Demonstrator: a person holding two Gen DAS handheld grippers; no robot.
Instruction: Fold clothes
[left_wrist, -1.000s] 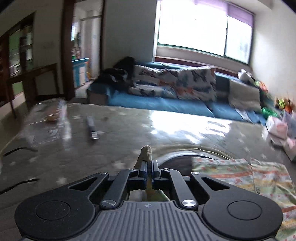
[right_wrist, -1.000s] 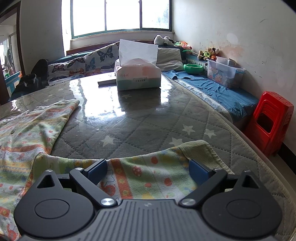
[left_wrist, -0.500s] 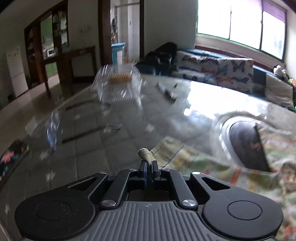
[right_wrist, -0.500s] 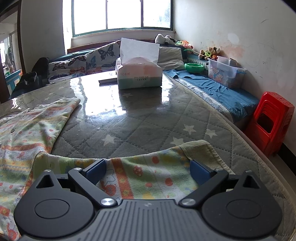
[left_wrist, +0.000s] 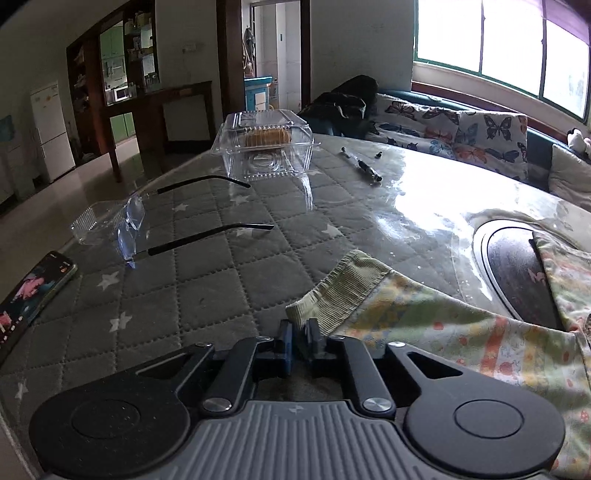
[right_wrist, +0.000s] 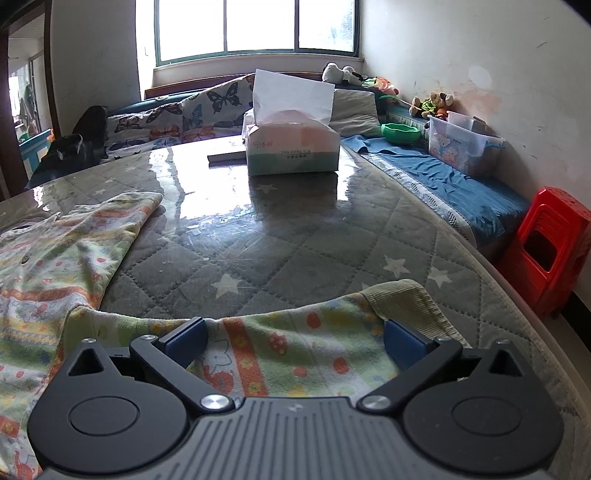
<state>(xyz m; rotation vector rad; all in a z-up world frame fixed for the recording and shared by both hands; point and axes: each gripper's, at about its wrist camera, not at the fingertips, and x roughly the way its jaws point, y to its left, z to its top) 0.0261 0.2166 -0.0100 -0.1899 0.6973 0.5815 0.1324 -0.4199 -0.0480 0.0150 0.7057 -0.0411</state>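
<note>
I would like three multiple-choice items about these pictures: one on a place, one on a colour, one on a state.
1. The tissue box stands
A. on the table
B. on the red stool
C. on the sofa

2. The stool is
A. blue
B. red
C. green

3. The right gripper is
A. shut on the sleeve
B. open over the sleeve
C. holding the glasses

Answers:
1 A, the box rests on the glossy table.
2 B, it is red, beside the wall.
3 B, its blue fingers stand wide apart above the patterned sleeve.
</note>
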